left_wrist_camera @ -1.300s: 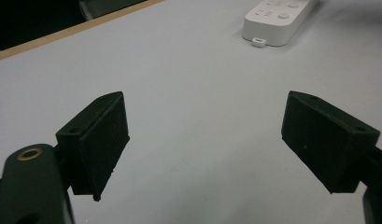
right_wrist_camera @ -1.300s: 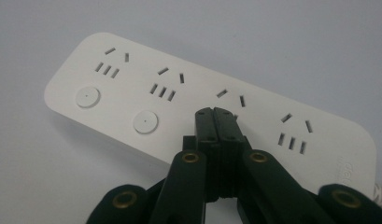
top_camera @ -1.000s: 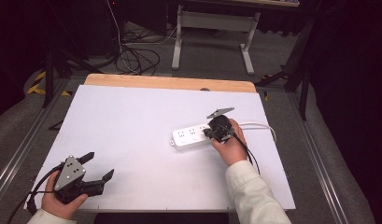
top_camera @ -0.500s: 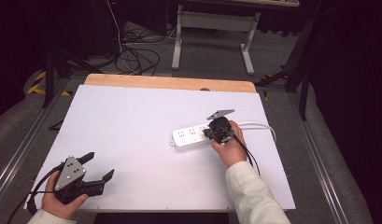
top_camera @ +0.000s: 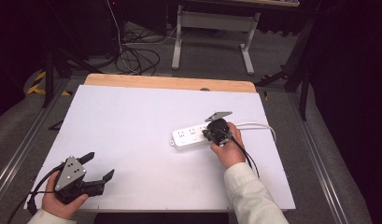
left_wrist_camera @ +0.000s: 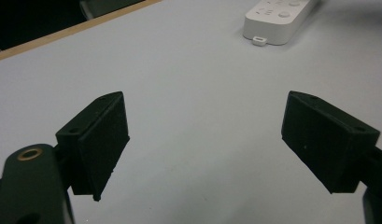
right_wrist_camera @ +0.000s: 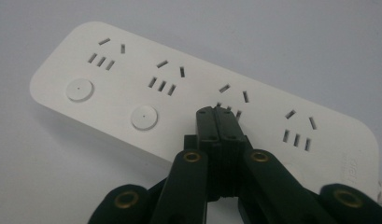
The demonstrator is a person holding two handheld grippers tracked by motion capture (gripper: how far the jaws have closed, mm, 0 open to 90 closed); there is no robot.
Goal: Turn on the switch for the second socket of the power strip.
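Nothing has shifted since the earlier frames: both hands and the white plastic power strip [top_camera: 194, 136] lie as they did a second ago. My right tool [right_wrist_camera: 219, 122] has its two black jaws pressed flat together, holding nothing, and their joined tips rest over the strip's top face, at the third socket counted from the free end; whether they touch the plastic I cannot tell. The strip is a long, flat, round-cornered block of smooth matte plastic, lying on the right half of the white tabletop [top_camera: 132, 126], its long axis running roughly left to right in the high view, its white cable [top_camera: 261, 127] leaving the end nearest my right hand. In the right gripper view four socket groups of narrow slots stand along it, with two shallow round buttons [right_wrist_camera: 79, 89] beside the first two. The coming move turns on this: the switches lie to the left of the tip along the long axis, so I judge a short slide that way would bring the closed jaws onto a button. My left tool [top_camera: 96, 173] rests at the near left corner, jaws wide apart and empty, well apart from the strip.
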